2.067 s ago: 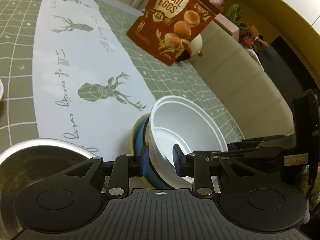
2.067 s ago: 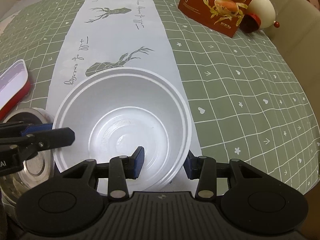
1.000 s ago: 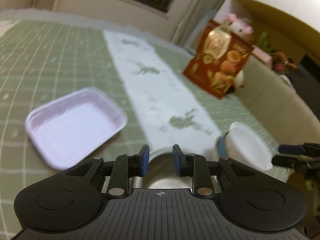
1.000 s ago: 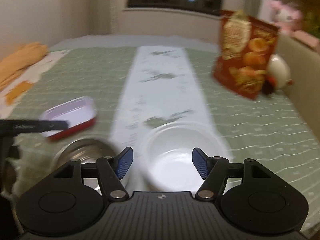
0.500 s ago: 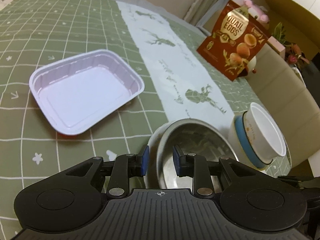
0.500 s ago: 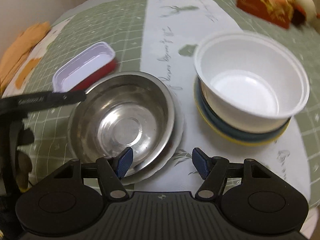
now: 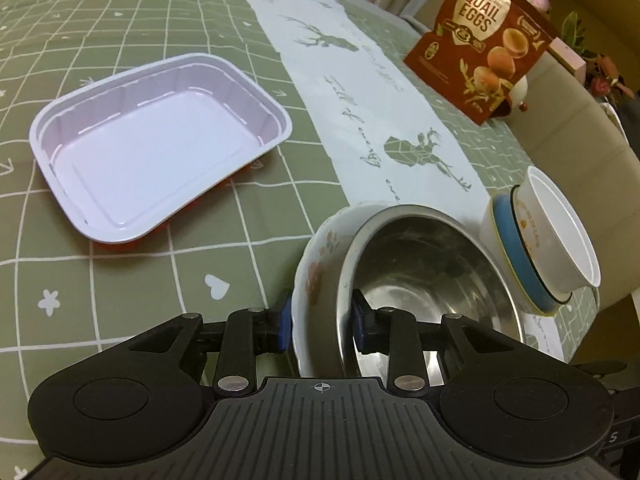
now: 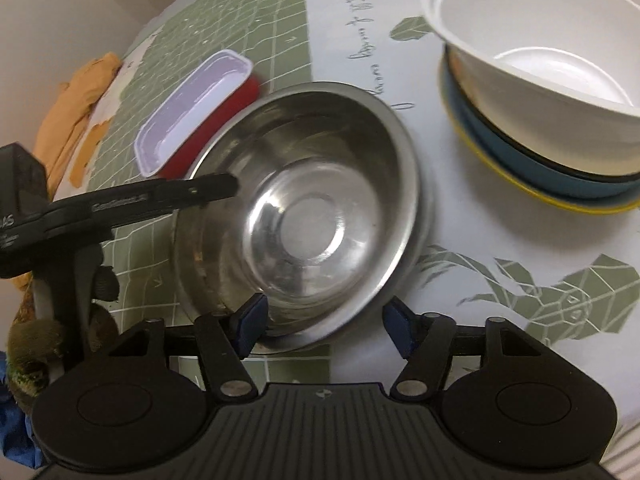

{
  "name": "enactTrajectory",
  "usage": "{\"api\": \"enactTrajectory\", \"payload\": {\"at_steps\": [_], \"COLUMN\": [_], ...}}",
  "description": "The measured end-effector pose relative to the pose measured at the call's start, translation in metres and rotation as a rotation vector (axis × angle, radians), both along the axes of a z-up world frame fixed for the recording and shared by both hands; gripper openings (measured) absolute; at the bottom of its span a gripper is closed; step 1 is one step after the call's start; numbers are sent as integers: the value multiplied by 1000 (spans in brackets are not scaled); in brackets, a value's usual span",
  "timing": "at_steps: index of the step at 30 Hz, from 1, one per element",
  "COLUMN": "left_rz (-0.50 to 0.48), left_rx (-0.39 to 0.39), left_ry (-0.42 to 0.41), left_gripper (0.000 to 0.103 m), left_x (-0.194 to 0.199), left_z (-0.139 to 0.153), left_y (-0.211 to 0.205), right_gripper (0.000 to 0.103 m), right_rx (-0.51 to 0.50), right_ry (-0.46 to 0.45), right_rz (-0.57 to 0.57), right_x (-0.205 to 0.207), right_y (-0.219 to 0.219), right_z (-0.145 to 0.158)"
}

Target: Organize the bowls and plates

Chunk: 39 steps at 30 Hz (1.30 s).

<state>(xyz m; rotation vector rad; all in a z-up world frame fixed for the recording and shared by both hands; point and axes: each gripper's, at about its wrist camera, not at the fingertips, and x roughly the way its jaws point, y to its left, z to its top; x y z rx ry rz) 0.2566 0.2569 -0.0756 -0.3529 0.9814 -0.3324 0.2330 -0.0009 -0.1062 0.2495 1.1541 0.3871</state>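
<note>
A steel bowl (image 7: 424,264) (image 8: 304,200) sits nested in a white floral plate (image 7: 320,264). My left gripper (image 7: 320,322) straddles the near rims of both, its pads on either side of them, tilting them up. A white plastic bowl (image 7: 560,232) (image 8: 536,52) rests in a blue bowl (image 8: 552,172) on a yellow plate (image 8: 520,184). My right gripper (image 8: 324,326) is open, its fingertips beside the steel bowl's near edge. The left gripper's finger (image 8: 160,200) reaches over the steel bowl's left rim.
A white rectangular tray with a red underside (image 7: 152,148) (image 8: 192,108) lies on the green checked cloth. A quail-eggs bag (image 7: 480,40) stands at the back on the right. Orange cloth (image 8: 72,120) lies at the table's far left edge.
My left gripper let go of the white bowl stack, swung left and came down on the rims of the steel bowl and floral plate. My right gripper opened, left the white bowl and moved to the steel bowl.
</note>
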Motion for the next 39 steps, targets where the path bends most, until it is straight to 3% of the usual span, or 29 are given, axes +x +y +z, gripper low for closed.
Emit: {"api": "enactTrajectory", "payload": {"at_steps": [9,16,18,22,26,31,35,39], "left_rz": [35,25,45,159,199,279,354,413], "left_rx": [-47,-39,-10,-1,-94,-161,-83,-65], "left_ry": [-10,1,-39,-175,-283,-242,-178,-190], "left_gripper": [39,36,35,31,31,30,27,27], "left_x": [21,39,33,-2,-45,-76,-88,-104], "left_z": [2,3,11,39,52,45,47,59], "left_y": [-3,-11,-10,-3,-14,-31,-30,-24], "right_gripper": [59,59,59,60,60,62,63,63], "right_rx": [16,8,21,-13,2,56,52,97], "right_ry": [2,-27,-28,-138,-199,-179,-213,-227], "right_rz": [-35,-65,-58,-15,28,-1,-32,-12], "right_x": [15,25,23,6,-4,6,6,8], "right_y": [-6,-15,-19,-29,-41,-43,-34,-26], "right_z": [-2,-4,-3,14,25,10,5,4]}}
